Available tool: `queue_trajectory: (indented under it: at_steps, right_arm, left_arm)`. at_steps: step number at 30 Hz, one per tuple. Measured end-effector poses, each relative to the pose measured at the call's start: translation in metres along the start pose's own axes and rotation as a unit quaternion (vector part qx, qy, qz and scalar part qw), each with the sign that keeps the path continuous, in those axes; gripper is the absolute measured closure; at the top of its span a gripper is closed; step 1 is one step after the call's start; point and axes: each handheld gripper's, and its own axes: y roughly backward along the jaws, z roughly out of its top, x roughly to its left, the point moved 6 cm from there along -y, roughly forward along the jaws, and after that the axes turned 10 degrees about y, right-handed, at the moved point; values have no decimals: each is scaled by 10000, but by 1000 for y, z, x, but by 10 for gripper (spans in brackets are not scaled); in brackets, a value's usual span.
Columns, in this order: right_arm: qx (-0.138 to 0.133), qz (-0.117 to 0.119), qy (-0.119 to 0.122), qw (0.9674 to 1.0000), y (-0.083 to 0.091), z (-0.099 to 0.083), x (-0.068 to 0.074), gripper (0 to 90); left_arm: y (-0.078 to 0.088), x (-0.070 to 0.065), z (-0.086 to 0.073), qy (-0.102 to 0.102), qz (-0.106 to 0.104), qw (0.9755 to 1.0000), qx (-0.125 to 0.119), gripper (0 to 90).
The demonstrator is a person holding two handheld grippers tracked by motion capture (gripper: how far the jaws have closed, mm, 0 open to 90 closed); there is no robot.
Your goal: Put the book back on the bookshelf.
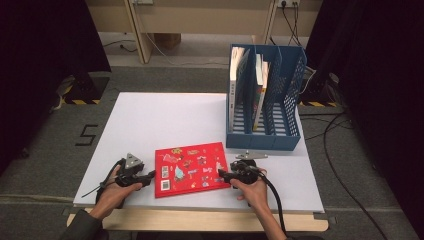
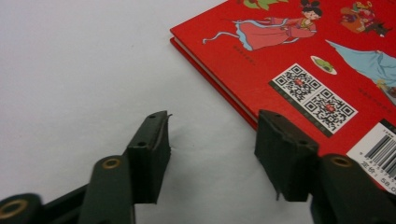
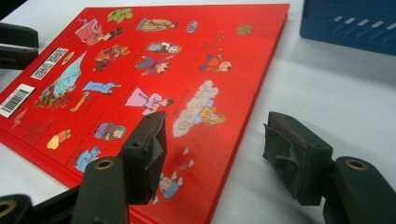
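Observation:
A red picture book (image 1: 190, 169) lies flat on the white table (image 1: 160, 120), near its front edge. My left gripper (image 1: 149, 178) rests at the book's left edge. In the left gripper view its jaws (image 2: 212, 135) stand apart over bare table, the right one just at the book's (image 2: 299, 51) edge beside the QR codes. My right gripper (image 1: 223, 175) sits at the book's right edge. In the right gripper view it (image 3: 215, 123) straddles that edge of the book (image 3: 154, 65), one jaw above the cover, the other above the table. Neither pad presses on the book.
A blue file rack (image 1: 265, 136) stands at the table's back right, close behind my right hand, with upright books (image 1: 259, 92) in its slots. Its base (image 3: 348, 23) appears in the right gripper view. The table's front edge runs just under both hands.

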Motion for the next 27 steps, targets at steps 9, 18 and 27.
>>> queue_trajectory:
  at_steps: [9,18,27]
  right_arm:
    - [-108,208,-241,9994,-3,-2,6,380]
    - [-361,49,-684,9970,-2,-6,15,364]
    - [-628,73,-1605,9850,-1,-5,15,321]
  left_arm:
    - [0,2,0,-49,110,9999,-16,329]
    - [4,-3,-5,20,95,10000,-12,352]
    - [5,-9,-7,-12,88,10000,-28,456]
